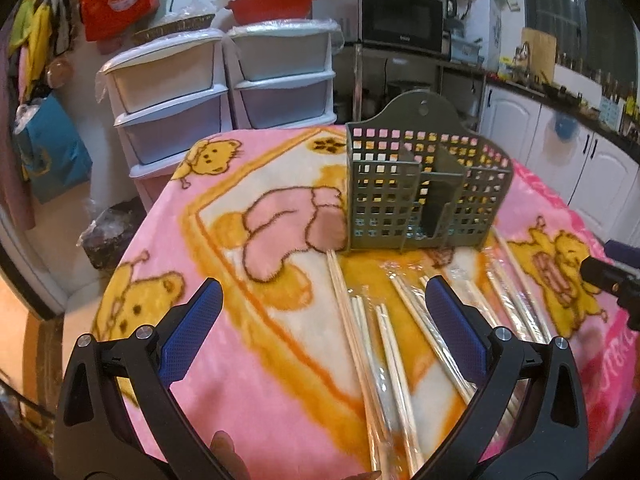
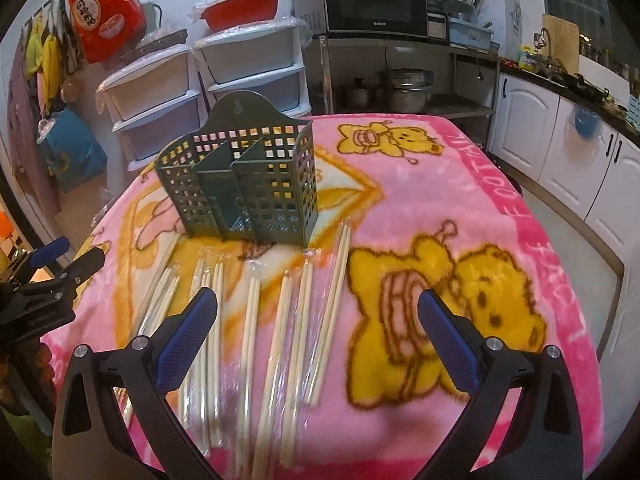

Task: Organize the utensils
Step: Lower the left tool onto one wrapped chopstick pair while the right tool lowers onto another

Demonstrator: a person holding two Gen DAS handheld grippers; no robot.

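Two wide-open, empty tongs, left (image 1: 322, 300) and right (image 2: 318, 310), over chopsticks (image 2: 294, 340) and green holder (image 2: 244, 188) on blanket-covered worktop (image 2: 500, 208) near drawers (image 2: 160, 92).

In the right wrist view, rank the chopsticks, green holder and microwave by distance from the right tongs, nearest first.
From the right tongs:
1. Chopsticks, on the blanket, between and left of the fingers.
2. Holder, upright just behind them, left of centre.
3. Microwave, on the shelf beyond the table.

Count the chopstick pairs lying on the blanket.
6 at least, side by side before the holder: leftmost bare pair, four wrapped pairs, rightmost bare pair. Wrappers may hide more.
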